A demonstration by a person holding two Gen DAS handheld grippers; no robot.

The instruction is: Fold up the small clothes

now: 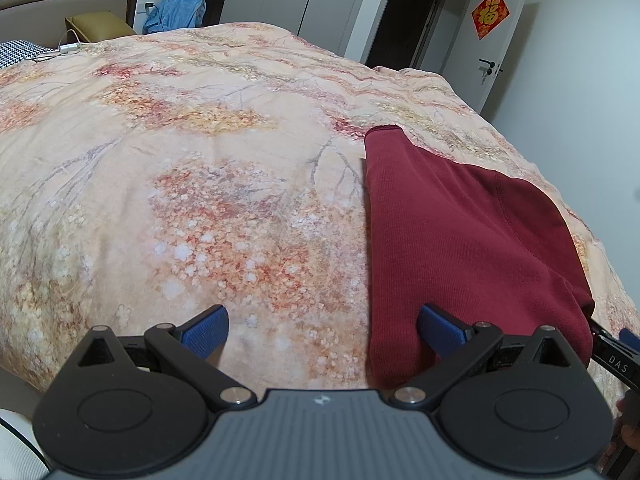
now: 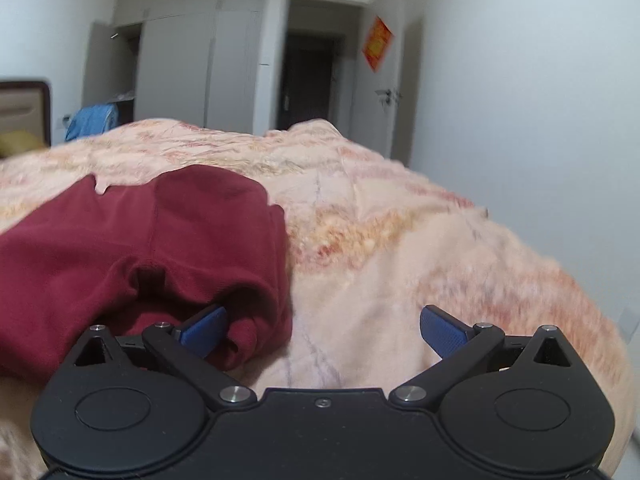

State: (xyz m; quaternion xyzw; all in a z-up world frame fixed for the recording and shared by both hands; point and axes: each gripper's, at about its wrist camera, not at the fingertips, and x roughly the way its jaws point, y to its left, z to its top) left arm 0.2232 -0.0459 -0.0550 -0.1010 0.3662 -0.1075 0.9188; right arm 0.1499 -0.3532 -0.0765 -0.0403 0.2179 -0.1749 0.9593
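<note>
Your left gripper [image 1: 323,330] and right gripper [image 2: 323,330] were both released, fingers straddling the maroon garment [image 1: 460,240] edges; closing off-hem would probably grab quilt [image 1: 180,180]

We saw a bed [image 1: 200,152] covered by a peach floral quilt filling most of the left wrist frame. A dark red garment [image 1: 460,248] lay folded on the quilt at the right of the frame, 1 narrow end toward the upper centre. At the upper left, a white cable [image 1: 60,50] rested near a yellow pillow [image 1: 100,26].
</note>
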